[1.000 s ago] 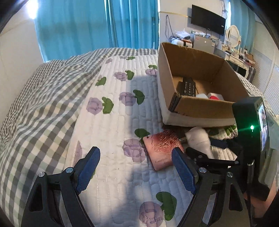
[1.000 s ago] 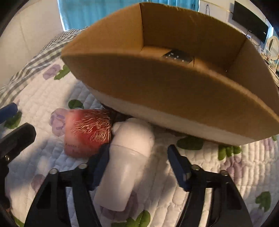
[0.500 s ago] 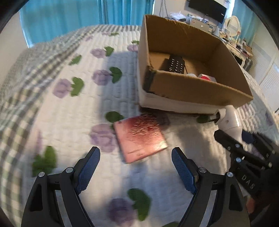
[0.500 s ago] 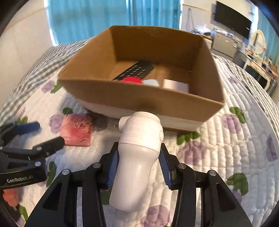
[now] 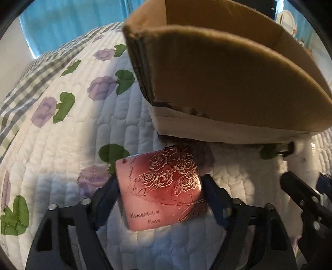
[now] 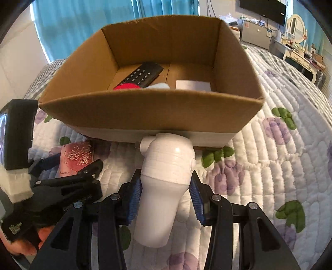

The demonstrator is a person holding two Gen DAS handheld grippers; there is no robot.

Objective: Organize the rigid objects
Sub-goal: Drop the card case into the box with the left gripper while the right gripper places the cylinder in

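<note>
A flat red box (image 5: 161,190) with embossed roses lies on the quilt in front of the cardboard box (image 5: 228,83). My left gripper (image 5: 160,194) has its blue pads against both sides of the red box and is shut on it. My right gripper (image 6: 165,192) is shut on a white plastic bottle-shaped object (image 6: 166,178) and holds it just before the cardboard box's (image 6: 153,110) near wall. The red box (image 6: 75,157) and left gripper (image 6: 68,176) also show at the left of the right wrist view. The white object (image 5: 305,157) shows at the right edge of the left wrist view.
Inside the cardboard box lie a black remote (image 6: 143,74), a red item (image 6: 126,86) and a white card (image 6: 193,85). The floral quilt (image 6: 280,162) covers the bed. Furniture and a TV (image 6: 263,8) stand at the far right.
My left gripper dropped down and closed on the red box. My right gripper, which grasped the white object a second ago, lifted it and holds it near the cardboard box.
</note>
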